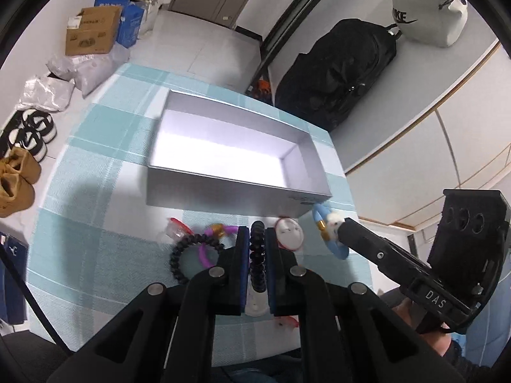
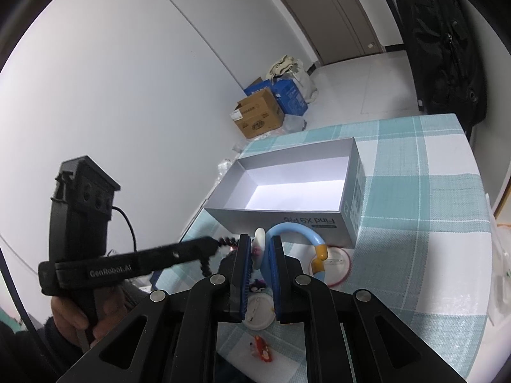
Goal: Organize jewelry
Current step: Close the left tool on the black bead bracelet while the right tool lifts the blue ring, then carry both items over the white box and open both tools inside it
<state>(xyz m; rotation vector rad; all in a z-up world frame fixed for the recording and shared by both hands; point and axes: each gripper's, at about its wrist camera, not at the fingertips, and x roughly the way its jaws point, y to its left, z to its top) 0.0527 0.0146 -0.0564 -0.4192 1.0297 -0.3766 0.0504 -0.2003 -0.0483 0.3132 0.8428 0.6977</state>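
An open grey box stands on the checked tablecloth; it also shows in the right wrist view. My left gripper is shut on a black bead bracelet, just in front of the box. My right gripper is shut on a light blue bracelet with a white charm and gold clasp, held near the box's right front corner. On the cloth lie another black bead bracelet, a purple bracelet and a round white badge with a red rim.
A small red-and-clear trinket lies left of the bracelets. Another white badge and a red trinket lie under my right gripper. A black backpack stands behind the table. Boxes and shoes are on the floor.
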